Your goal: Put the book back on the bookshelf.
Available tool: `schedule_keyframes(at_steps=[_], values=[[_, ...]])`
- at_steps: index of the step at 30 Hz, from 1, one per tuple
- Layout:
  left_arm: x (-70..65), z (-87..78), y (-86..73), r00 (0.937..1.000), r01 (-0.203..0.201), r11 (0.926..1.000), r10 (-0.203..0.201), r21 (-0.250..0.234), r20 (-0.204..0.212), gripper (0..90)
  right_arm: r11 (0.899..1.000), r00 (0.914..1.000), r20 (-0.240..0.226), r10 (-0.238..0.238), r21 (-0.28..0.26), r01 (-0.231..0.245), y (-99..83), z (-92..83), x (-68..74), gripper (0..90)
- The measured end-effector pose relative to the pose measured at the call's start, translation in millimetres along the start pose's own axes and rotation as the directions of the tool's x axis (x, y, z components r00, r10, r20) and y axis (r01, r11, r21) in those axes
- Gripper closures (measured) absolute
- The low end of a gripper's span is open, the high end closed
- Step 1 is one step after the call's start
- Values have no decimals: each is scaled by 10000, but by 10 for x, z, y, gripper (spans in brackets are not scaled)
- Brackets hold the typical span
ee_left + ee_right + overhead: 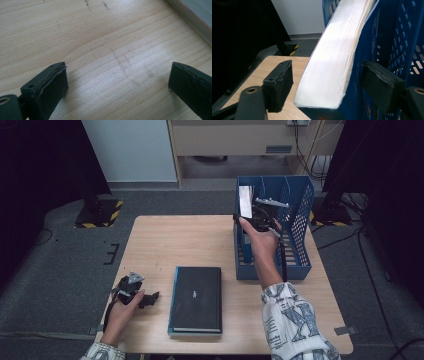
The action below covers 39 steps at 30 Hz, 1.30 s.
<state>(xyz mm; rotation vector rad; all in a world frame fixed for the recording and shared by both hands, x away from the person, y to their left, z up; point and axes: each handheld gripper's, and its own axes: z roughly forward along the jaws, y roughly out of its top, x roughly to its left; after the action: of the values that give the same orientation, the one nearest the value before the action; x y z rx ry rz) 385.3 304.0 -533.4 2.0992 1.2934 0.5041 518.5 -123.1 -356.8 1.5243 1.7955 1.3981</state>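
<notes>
A book (245, 201) stands upright in the blue file basket (300, 220) at the table's far right. Its white page edges (337, 50) face my right gripper (325, 85). That gripper (255, 217) is open with the book between its jaws, a small gap on each side. A black book (196, 298) lies flat at the front middle of the table. My left gripper (150, 299) rests just left of it, open, with bare wood between its jaws (117, 87). An edge of the black book (197, 15) shows in the left gripper view's top right corner.
The wooden table (165, 240) has bare wood across its left and back. The basket's perforated blue wall (402, 37) stands close behind my right jaw. Dark stands and cables are on the floor around the table.
</notes>
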Motion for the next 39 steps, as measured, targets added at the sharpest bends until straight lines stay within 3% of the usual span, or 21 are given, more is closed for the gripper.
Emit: schedule_keyframes(at_steps=[9, 18, 27, 31, 36, 38, 39], values=[[3, -2, 1, 10000, -48, 10000, 48, 39, -4, 15, 9990, 9995, -29, -329, -304, 328, -63, -90, -20, 157], [3, -2, 0, 10000, -69, 10000, 69, 46, -14, 14, 9984, 9987, -156, -491, -274, 486, -167, -199, -74, 119], [1, -8, -11, 10000, -66, 10000, 66, 6, -6, 15, 9925, 9927, -221, -1185, -317, 1177, -379, -388, -109, 114], [3, 0, -5, 10000, -68, 10000, 68, 2, 1, 10, 9898, 9885, -537, -1417, -188, 1409, -653, -513, -122, 102], [5, -5, -5, 10000, -42, 10000, 42, 19, 21, 14, 9865, 9833, -795, -1640, -178, 1630, -849, -602, -96, 99], [3, -10, -8, 10000, -26, 10000, 26, 1, 28, 22, 9818, 9744, -1208, -1896, -82, 1900, -1002, -644, -25, 84], [0, -15, -11, 10000, -16, 10000, 16, -5, 28, 22, 9818, 9744, -1208, -1896, -82, 1900, -1002, -644, -25, 84]])
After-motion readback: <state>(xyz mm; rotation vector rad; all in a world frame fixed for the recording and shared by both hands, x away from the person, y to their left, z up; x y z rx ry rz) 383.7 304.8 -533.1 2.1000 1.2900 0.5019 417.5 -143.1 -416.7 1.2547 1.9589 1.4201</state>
